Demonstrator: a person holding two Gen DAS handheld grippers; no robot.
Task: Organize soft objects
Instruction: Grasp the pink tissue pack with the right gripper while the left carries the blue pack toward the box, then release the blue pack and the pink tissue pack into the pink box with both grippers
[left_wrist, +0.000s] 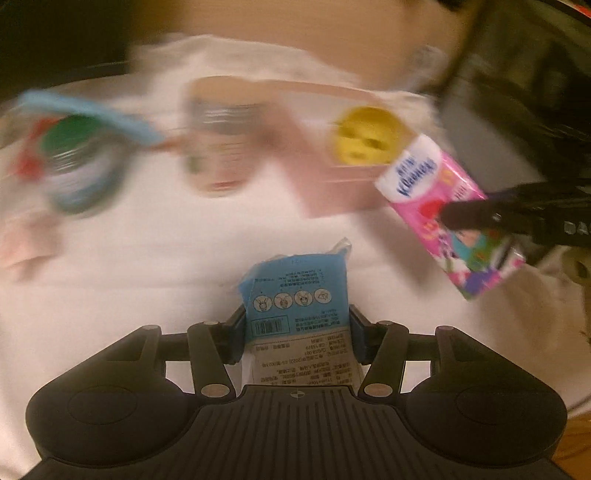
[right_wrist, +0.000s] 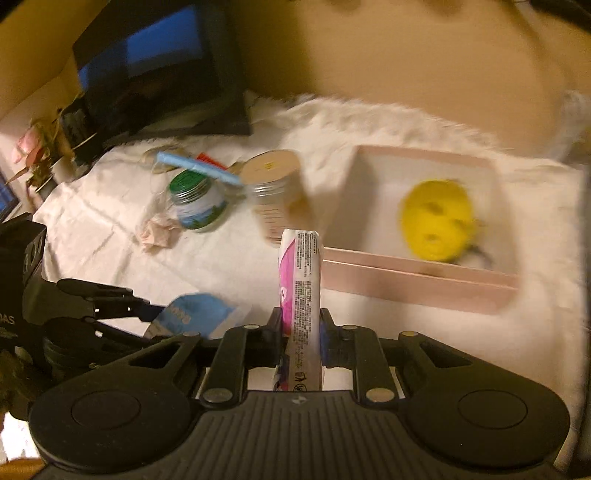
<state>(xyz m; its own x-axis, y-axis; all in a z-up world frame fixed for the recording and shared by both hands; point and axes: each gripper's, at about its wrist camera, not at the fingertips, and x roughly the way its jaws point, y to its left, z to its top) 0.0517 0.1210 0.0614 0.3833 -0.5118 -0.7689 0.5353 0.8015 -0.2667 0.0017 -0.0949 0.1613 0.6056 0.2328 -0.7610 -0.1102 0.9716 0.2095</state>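
The left hand-held gripper stands wide, its pads pressed on the sides of a blue tissue pack held above the white cloth on the desk. The right hand-held gripper is nearly closed, pinching a pink tissue pack edge-on. Toward the desk's far edge, a pink tray holds a yellow soft ball; two jars stand just beside the tray.

Blue tissue pack is in glossy printed plastic film, same for the pink flowery tissue pack (crinkly at the sealed ends). White tablecloth is matt, creased fabric. Green-lidded jar looks like glass, though it's blurry. Black ribbed gripper body is matt plastic.
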